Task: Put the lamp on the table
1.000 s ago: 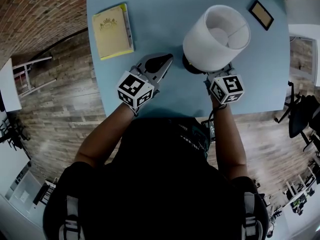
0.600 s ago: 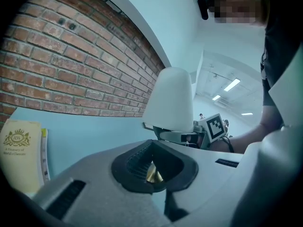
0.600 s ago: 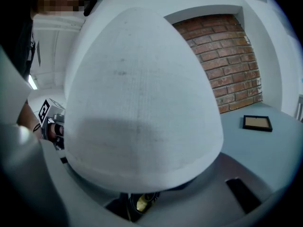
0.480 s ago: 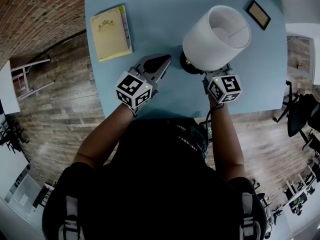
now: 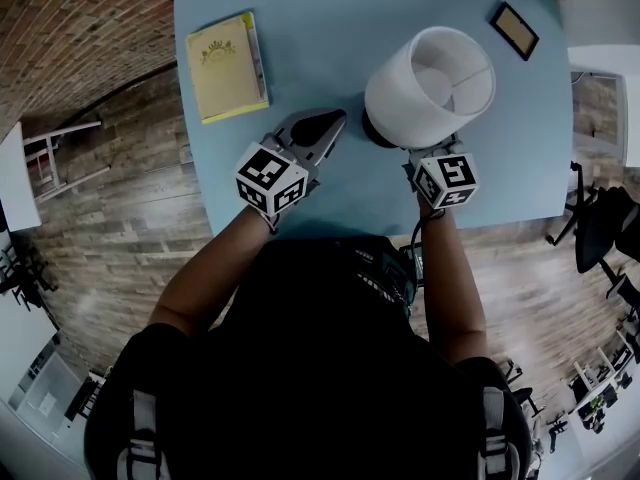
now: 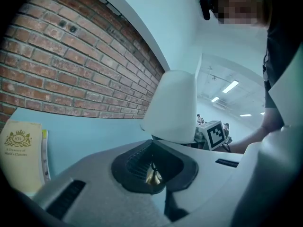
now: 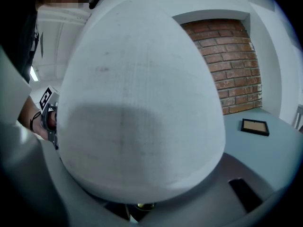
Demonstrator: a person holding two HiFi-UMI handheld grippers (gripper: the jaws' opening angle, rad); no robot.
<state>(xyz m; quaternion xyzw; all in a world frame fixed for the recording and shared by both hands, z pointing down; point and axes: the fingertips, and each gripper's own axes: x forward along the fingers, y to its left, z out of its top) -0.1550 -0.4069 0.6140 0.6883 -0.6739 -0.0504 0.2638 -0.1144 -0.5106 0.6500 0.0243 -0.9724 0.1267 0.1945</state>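
The lamp, with a white drum shade [image 5: 430,86] and a dark round base [image 5: 372,128], stands on the blue table [image 5: 300,28]. My right gripper [image 5: 420,153] reaches under the shade from the near side. Its jaws have just been opening and stand on either side of the brass stem [image 7: 144,205] with a little gap. The shade [image 7: 142,108] fills most of the right gripper view. My left gripper [image 5: 325,123] rests shut just left of the base, holding nothing. From it I see the shade [image 6: 173,108] ahead on the right.
A yellow book [image 5: 227,66] lies at the table's far left. A small dark picture frame [image 5: 510,30] lies at the far right corner. A brick wall [image 6: 71,65] runs behind the table, and wooden floor surrounds it.
The lamp shade has settled slightly toward the near left and looks more upright. The right gripper's cube has shifted a little. The left gripper has stayed where it was.
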